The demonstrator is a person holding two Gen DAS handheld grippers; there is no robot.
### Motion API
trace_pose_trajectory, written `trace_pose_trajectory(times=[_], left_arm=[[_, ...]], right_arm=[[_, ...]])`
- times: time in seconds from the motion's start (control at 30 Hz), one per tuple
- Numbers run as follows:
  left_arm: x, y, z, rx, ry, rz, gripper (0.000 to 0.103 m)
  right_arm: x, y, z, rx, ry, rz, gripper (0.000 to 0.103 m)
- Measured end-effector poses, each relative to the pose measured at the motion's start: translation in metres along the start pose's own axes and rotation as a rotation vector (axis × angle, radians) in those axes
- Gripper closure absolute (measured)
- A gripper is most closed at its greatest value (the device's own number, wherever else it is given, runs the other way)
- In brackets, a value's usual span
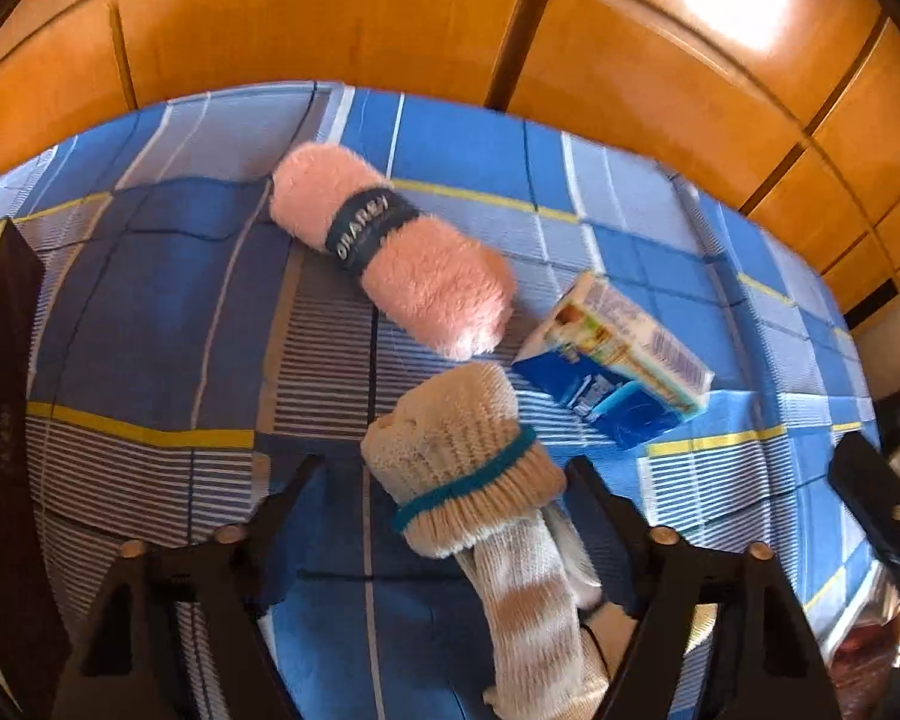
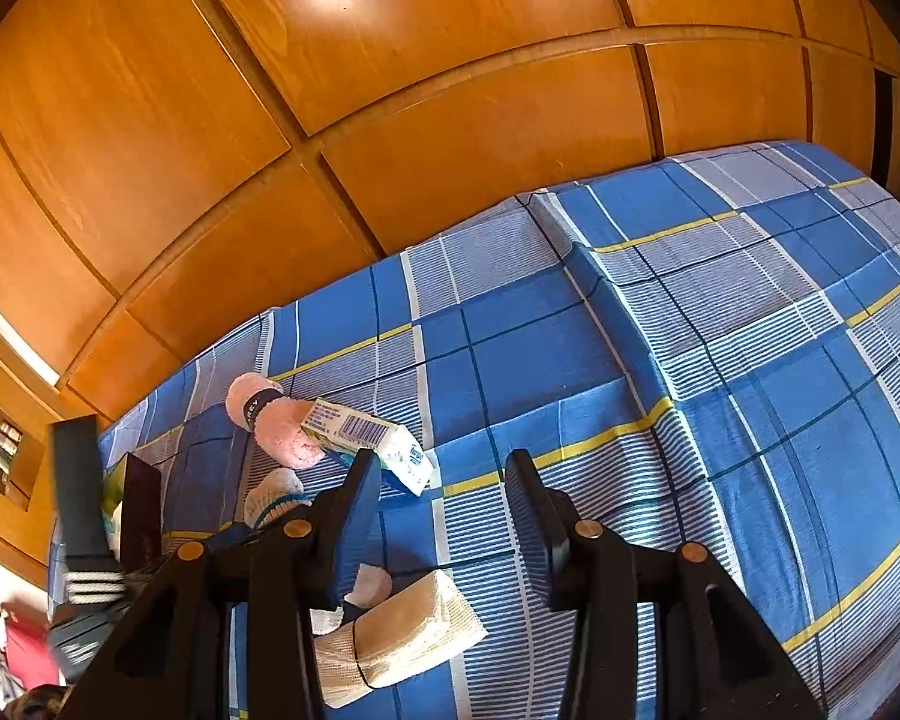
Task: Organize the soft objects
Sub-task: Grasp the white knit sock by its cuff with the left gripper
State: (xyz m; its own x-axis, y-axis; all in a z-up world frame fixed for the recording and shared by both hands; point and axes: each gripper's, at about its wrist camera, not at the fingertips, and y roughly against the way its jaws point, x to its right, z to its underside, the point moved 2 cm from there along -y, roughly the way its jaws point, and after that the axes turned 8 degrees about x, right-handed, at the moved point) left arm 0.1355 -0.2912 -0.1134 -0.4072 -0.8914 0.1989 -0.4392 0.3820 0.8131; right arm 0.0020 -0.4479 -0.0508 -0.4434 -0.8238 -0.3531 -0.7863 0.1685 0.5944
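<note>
A rolled cream sock bundle point(image 1: 468, 456) with a teal stripe lies on the blue plaid bedspread point(image 1: 168, 312), between the open jaws of my left gripper point(image 1: 444, 468), not gripped. A pink fluffy roll point(image 1: 390, 252) with a dark band lies beyond it; it also shows in the right wrist view point(image 2: 276, 426). A blue and white carton point(image 1: 618, 360) lies to the right, also in the right wrist view point(image 2: 372, 441). My right gripper point(image 2: 441, 468) is open and empty above the bed. A folded cream cloth point(image 2: 408, 630) lies under it.
Orange wooden wardrobe doors point(image 2: 390, 120) stand behind the bed. A dark box point(image 1: 0, 420) stands at the left bed edge. The left gripper's arm and a grey striped sleeve point(image 2: 81, 516) show at the left of the right wrist view. Open bedspread point(image 2: 750, 360) stretches to the right.
</note>
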Motion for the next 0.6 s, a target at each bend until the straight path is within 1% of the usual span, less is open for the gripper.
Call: trace_pose_trajectory(times=[0.07, 0.13, 0.23, 0.3, 0.4, 0.47, 0.53, 0.6], left_arm=[[0.003, -0.006, 0.003, -0.013, -0.026, 0.032, 0.050], [0.007, -0.001, 0.005, 0.020, -0.072, 0.033, 0.057], [-0.001, 0.010, 0.008, 0.033, -0.080, 0.060, 0.058], [-0.007, 0.020, 0.008, 0.060, -0.095, 0.061, 0.058], [-0.022, 0.045, 0.011, 0.102, -0.113, 0.053, 0.057], [-0.031, 0.063, 0.015, 0.142, -0.141, 0.020, 0.057], [-0.039, 0.077, 0.019, 0.168, -0.160, 0.007, 0.057], [-0.048, 0.095, 0.025, 0.207, -0.189, -0.028, 0.057]], right_arm=[[0.000, 0.000, 0.000, -0.001, 0.003, 0.001, 0.060], [-0.001, 0.000, 0.000, 0.001, 0.012, 0.007, 0.060], [0.000, 0.000, 0.000, 0.003, 0.022, 0.014, 0.060], [0.000, -0.001, 0.001, -0.001, 0.024, 0.020, 0.060], [-0.001, -0.003, 0.003, -0.014, 0.030, 0.021, 0.060], [-0.003, -0.005, 0.005, -0.022, 0.044, 0.025, 0.060], [-0.005, -0.006, 0.007, -0.031, 0.058, 0.023, 0.060], [-0.008, -0.008, 0.009, -0.040, 0.079, 0.025, 0.060]])
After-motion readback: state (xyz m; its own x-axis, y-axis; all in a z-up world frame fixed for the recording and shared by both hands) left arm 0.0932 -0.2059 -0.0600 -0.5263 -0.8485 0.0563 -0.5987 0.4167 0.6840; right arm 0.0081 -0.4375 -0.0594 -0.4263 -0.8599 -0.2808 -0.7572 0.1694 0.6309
